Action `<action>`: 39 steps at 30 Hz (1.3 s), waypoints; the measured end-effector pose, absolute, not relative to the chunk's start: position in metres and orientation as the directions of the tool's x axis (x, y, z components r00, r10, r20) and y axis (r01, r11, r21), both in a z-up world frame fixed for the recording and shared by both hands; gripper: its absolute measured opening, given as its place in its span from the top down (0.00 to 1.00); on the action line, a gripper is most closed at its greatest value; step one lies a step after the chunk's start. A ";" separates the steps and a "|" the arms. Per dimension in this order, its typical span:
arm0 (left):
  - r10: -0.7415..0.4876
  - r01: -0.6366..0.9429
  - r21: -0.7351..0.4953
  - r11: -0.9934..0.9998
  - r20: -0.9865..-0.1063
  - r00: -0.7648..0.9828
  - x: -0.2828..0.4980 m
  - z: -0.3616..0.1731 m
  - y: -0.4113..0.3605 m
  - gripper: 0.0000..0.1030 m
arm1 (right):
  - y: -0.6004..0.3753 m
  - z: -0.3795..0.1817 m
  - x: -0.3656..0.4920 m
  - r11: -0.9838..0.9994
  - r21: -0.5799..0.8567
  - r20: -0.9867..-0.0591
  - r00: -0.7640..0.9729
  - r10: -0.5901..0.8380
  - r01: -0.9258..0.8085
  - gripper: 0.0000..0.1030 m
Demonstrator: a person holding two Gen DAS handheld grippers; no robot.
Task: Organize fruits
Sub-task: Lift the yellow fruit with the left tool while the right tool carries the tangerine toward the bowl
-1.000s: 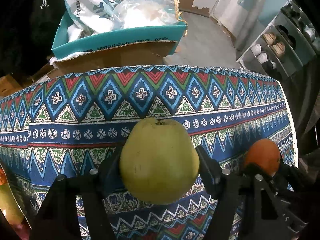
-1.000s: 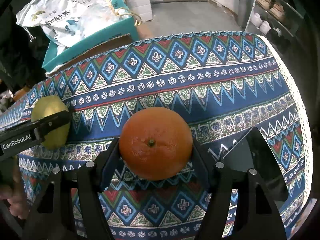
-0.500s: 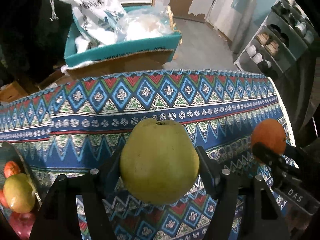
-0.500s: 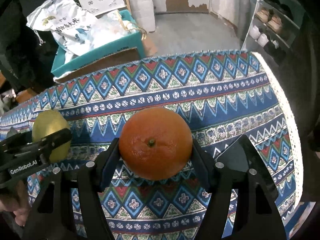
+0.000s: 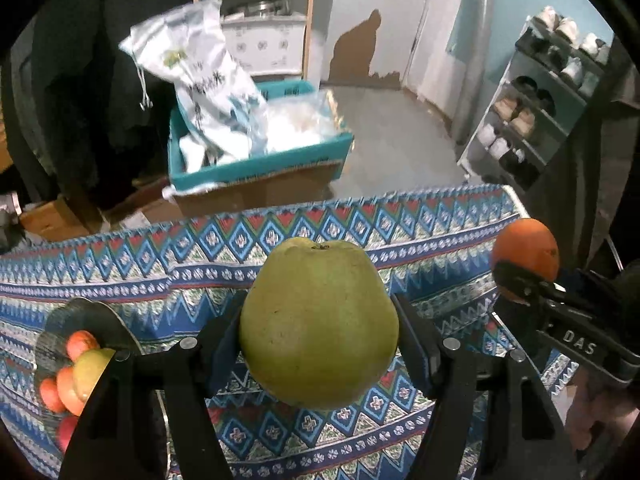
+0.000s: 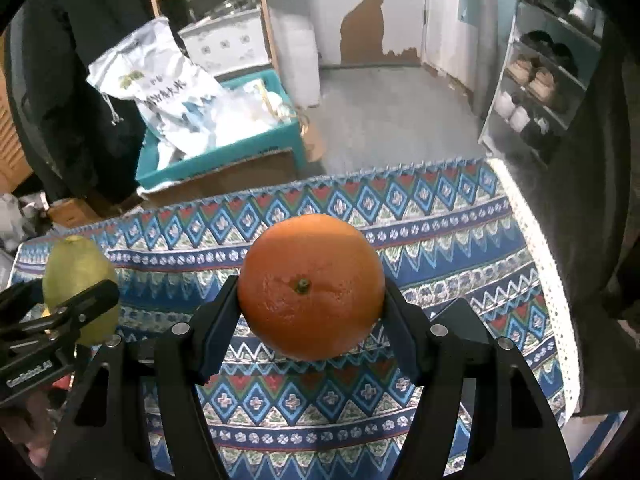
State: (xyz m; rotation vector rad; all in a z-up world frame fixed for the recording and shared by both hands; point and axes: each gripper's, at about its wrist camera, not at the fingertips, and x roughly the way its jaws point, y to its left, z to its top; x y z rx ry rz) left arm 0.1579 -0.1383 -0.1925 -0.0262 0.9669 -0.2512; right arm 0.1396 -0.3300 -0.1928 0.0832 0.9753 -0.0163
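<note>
Left wrist view alone shows a metal bowl [image 5: 82,320] of red and yellow fruit on the tablecloth's [image 5: 420,232] left edge; left gripper [image 5: 318,330] clamps a green pear [image 5: 318,322] above the cloth. Right wrist view: right gripper [image 6: 312,296] clamps an orange [image 6: 310,286]. Versus a second ago both fruits sit higher, more floor and shoe rack [image 6: 536,76] visible, bowl newly in frame

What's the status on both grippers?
Left gripper shut on pear. Right gripper shut on orange. Both held clear above the cloth. Nothing in the way.
</note>
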 end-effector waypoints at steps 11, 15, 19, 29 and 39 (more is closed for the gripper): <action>-0.280 0.248 -0.153 0.957 -0.718 0.637 0.122 -0.130 -0.135 0.31 | -0.320 -0.140 0.113 0.999 0.049 -0.767 0.641 0.026 0.017 0.34; -0.291 0.255 -0.158 0.954 -0.701 0.651 0.113 -0.117 -0.132 0.31 | -0.319 -0.124 0.105 0.999 0.042 -0.748 0.663 0.023 0.013 0.34; -0.289 0.257 -0.152 0.954 -0.688 0.665 0.103 -0.108 -0.128 0.31 | -0.318 -0.111 0.097 0.999 0.038 -0.730 0.683 0.020 0.011 0.34; -0.288 0.254 -0.149 0.956 -0.643 0.709 0.086 -0.084 -0.112 0.31 | -0.303 -0.080 0.083 1.000 0.025 -0.686 0.727 0.028 -0.014 0.34; -0.265 0.207 -0.166 0.964 -0.627 0.732 0.078 -0.077 -0.075 0.31 | -0.270 -0.068 0.080 0.997 0.032 -0.666 0.742 0.071 -0.068 0.34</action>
